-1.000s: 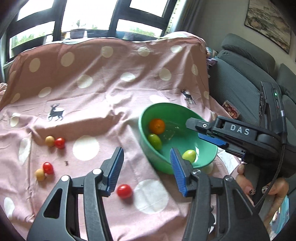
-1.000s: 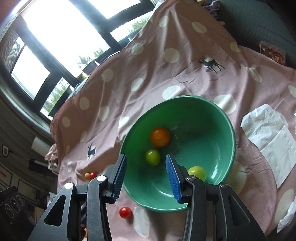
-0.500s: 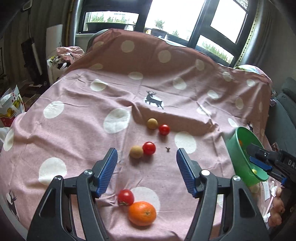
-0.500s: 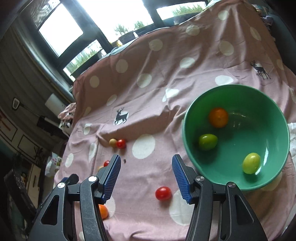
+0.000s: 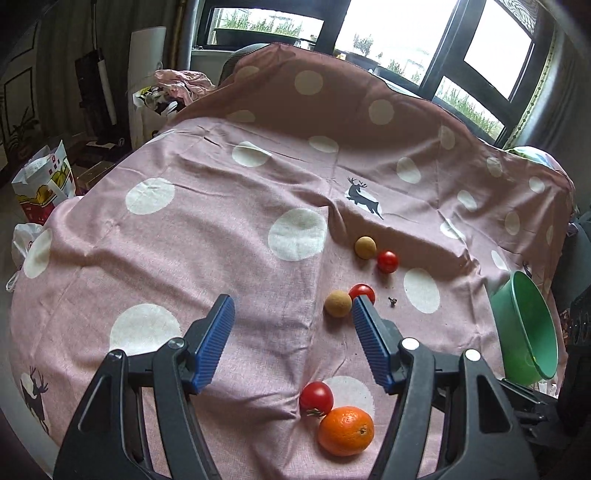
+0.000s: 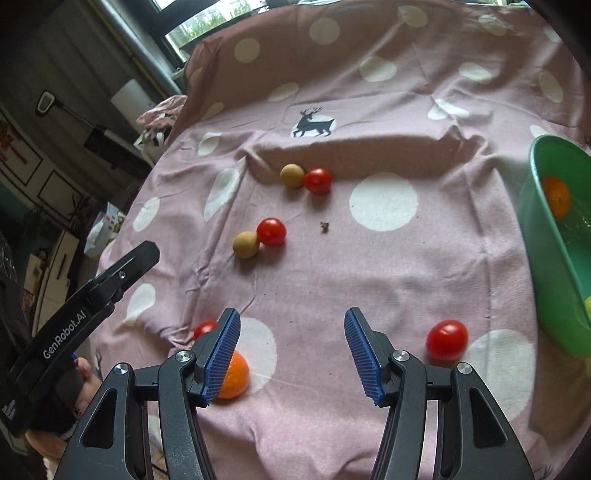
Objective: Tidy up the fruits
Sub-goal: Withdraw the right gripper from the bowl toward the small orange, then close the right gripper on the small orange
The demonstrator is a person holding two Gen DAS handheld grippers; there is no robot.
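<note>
While both grippers hang open and empty, the orange (image 5: pixel 346 430) lies just below-right of the left gripper (image 5: pixel 291 339) (nearer it than the right gripper (image 6: pixel 291 354)), beside a cherry tomato (image 5: pixel 316 398).

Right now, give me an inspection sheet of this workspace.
Surface: pink polka-dot cloth with deer prints, wrinkled.
Job's things: green plastic bowl at the right edge, an orange fruit inside; loose on the cloth are four red cherry tomatoes, two tan round fruits and one orange.
Clutter: small dark speck on the cloth.
Grippers: left claw open and empty; right claw open and empty, jaws just widened.
Cables: nothing seen.
Surroundings: windows behind; paper bags on the floor at left.
</note>
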